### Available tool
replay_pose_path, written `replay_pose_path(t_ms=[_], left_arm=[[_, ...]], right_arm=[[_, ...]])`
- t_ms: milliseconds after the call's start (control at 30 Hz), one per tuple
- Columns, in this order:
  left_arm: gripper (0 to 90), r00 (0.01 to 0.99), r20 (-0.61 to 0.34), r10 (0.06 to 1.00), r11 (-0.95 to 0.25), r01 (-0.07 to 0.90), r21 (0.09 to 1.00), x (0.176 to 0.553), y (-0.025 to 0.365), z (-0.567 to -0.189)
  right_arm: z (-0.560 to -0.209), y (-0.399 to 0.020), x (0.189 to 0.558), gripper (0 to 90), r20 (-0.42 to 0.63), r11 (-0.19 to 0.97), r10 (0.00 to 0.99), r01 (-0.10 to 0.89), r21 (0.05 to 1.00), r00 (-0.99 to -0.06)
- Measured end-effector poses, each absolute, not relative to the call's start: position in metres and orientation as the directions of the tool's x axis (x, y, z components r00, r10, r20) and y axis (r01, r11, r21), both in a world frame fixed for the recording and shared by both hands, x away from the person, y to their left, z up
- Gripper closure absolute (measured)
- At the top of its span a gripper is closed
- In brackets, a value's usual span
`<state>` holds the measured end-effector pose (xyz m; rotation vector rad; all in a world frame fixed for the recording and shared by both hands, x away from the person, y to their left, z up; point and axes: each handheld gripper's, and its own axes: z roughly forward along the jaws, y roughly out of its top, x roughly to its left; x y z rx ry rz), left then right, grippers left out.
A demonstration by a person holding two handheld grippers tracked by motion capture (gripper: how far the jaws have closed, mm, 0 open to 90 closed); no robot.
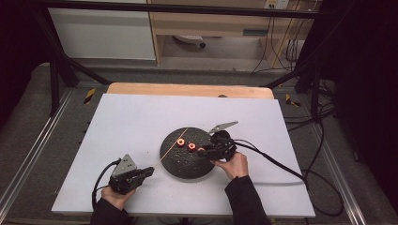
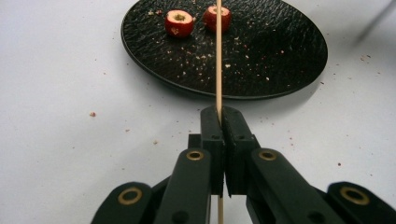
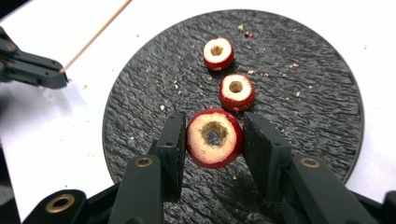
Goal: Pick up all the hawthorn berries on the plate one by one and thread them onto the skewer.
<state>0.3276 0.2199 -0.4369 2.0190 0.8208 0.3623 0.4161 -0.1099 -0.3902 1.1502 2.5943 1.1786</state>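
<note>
A black round plate lies mid-table with red cored fruit pieces on it. My right gripper is shut on the nearest fruit piece, a jaw pressed on each side, its hole facing the camera. Two more pieces sit just beyond it on the plate. My left gripper is shut on a thin wooden skewer, which points over the plate towards the fruit. In the high view the left gripper is left of the plate and the skewer slants up across its rim.
The plate rests on a white tabletop, strewn with small red crumbs near the plate. Black cables trail from the right gripper over the table's right side. A wooden board edge runs along the far side.
</note>
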Motion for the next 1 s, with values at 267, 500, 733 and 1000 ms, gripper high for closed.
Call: replay_pose_path(t_ms=[267,500,733,1000], left_arm=[[87.8,0.733,-0.063,0.677,-0.368,0.411,0.834,0.327,0.217,-0.438],[87.8,0.731,-0.067,0.679,-0.361,0.412,0.837,0.326,0.216,-0.438],[87.8,0.728,-0.069,0.682,-0.357,0.413,0.838,0.325,0.215,-0.439],[87.8,0.721,-0.070,0.689,-0.349,0.415,0.840,0.325,0.214,-0.439]], right_arm=[[-0.392,-0.125,0.406,61.3,0.266,0.320,0.668,0.590,0.741,-0.695],[-0.398,-0.133,0.399,61.3,0.314,0.216,0.674,0.585,0.781,-0.668],[-0.404,-0.136,0.392,61.3,0.367,0.098,0.667,0.565,0.819,-0.648],[-0.407,-0.132,0.390,61.3,0.432,-0.043,0.653,0.539,0.841,-0.622]])
